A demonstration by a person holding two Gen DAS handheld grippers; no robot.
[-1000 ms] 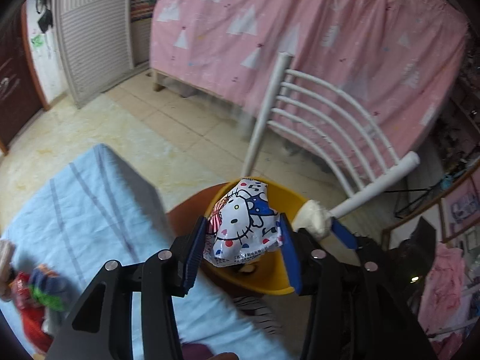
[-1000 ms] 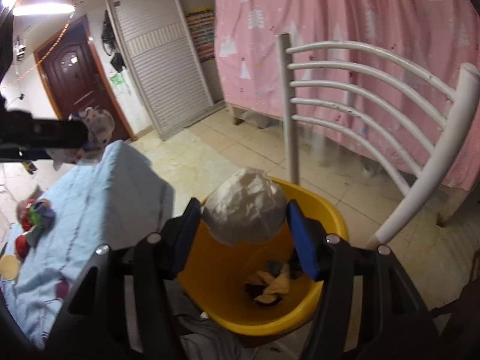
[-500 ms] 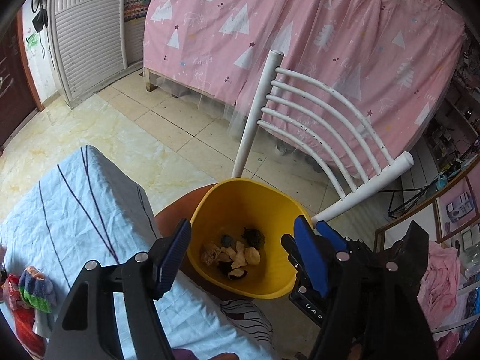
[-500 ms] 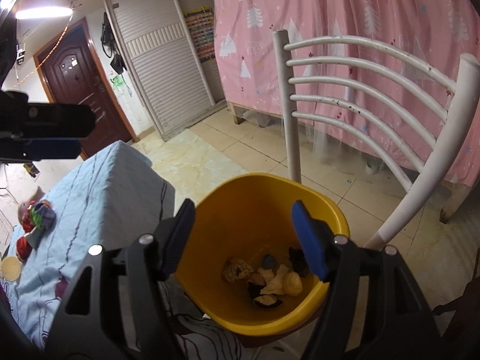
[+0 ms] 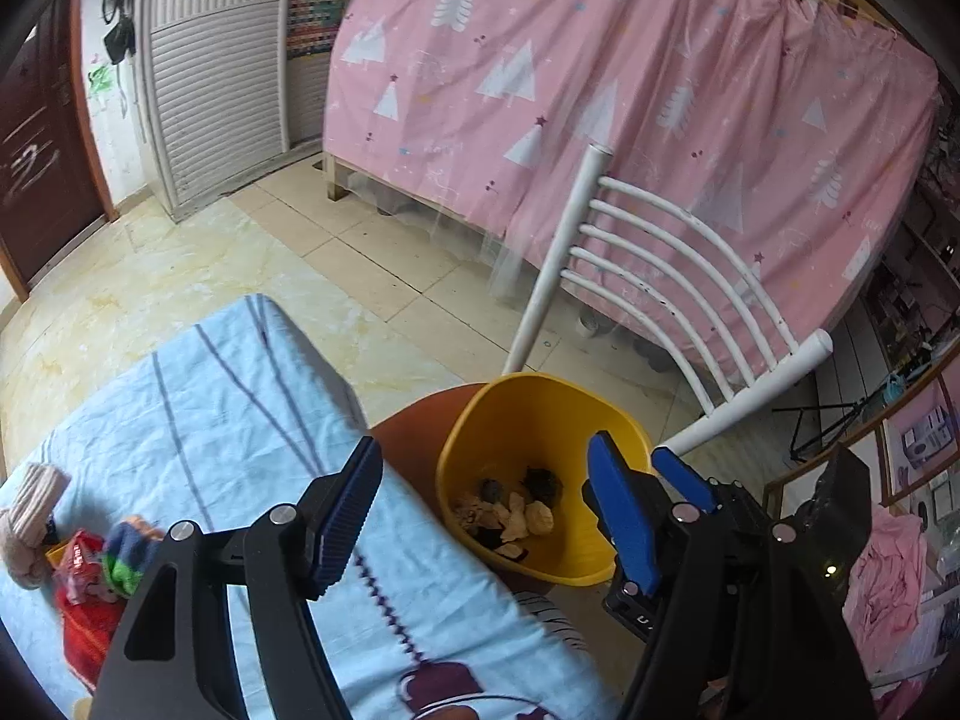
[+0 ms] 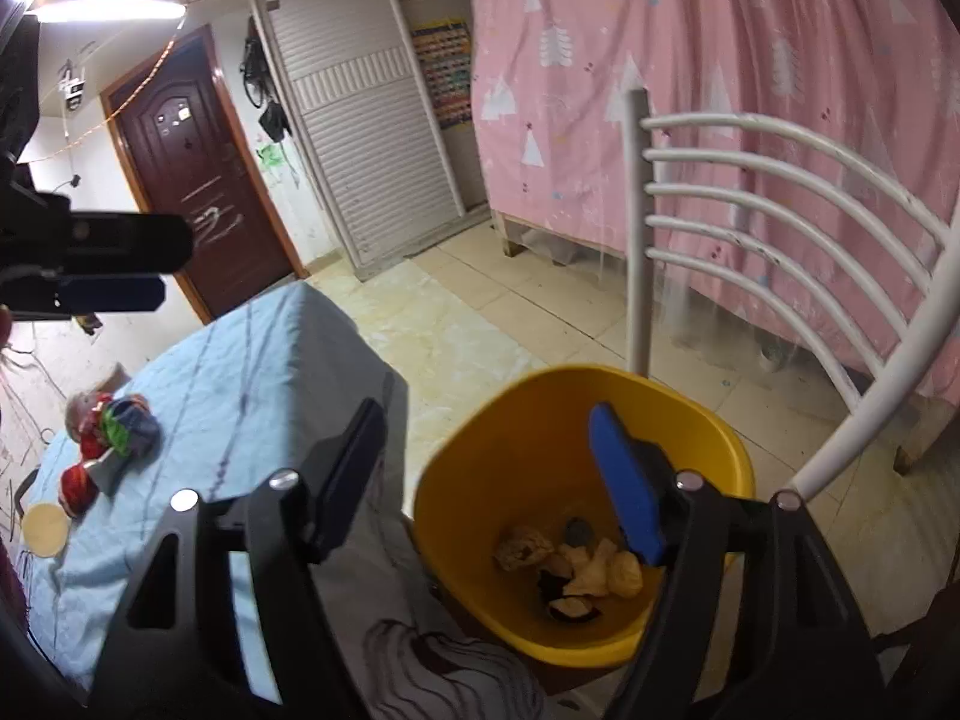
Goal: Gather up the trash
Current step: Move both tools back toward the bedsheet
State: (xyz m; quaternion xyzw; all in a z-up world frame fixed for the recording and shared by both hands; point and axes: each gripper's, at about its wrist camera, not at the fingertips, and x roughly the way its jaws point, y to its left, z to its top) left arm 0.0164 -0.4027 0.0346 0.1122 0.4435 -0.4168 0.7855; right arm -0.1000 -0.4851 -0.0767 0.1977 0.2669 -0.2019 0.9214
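Note:
A yellow bin point(image 5: 540, 414) stands on a brown chair seat beside the table; it also shows in the right wrist view point(image 6: 540, 420). Scraps of trash point(image 5: 510, 516) lie at its bottom, also seen in the right wrist view point(image 6: 576, 558). My left gripper point(image 5: 486, 516) is open and empty, over the table edge beside the bin. My right gripper point(image 6: 486, 480) is open and empty, above the bin's left rim. More trash, a red wrapper point(image 5: 84, 594) and a striped bundle point(image 5: 126, 552), lies on the light blue tablecloth point(image 5: 210, 420); the bundle also shows in the right wrist view point(image 6: 120, 426).
A white slatted chair back point(image 5: 672, 276) rises behind the bin. A pink curtain point(image 5: 600, 90) hangs beyond it. A small round lid point(image 6: 43, 528) lies on the cloth. The left gripper's fingers point(image 6: 120, 252) show at the left of the right wrist view.
Both grippers opened: the left let go of a Hello Kitty packet, the right a crumpled paper ball. Neither piece shows in the views now. Both grippers have since drifted left toward the table.

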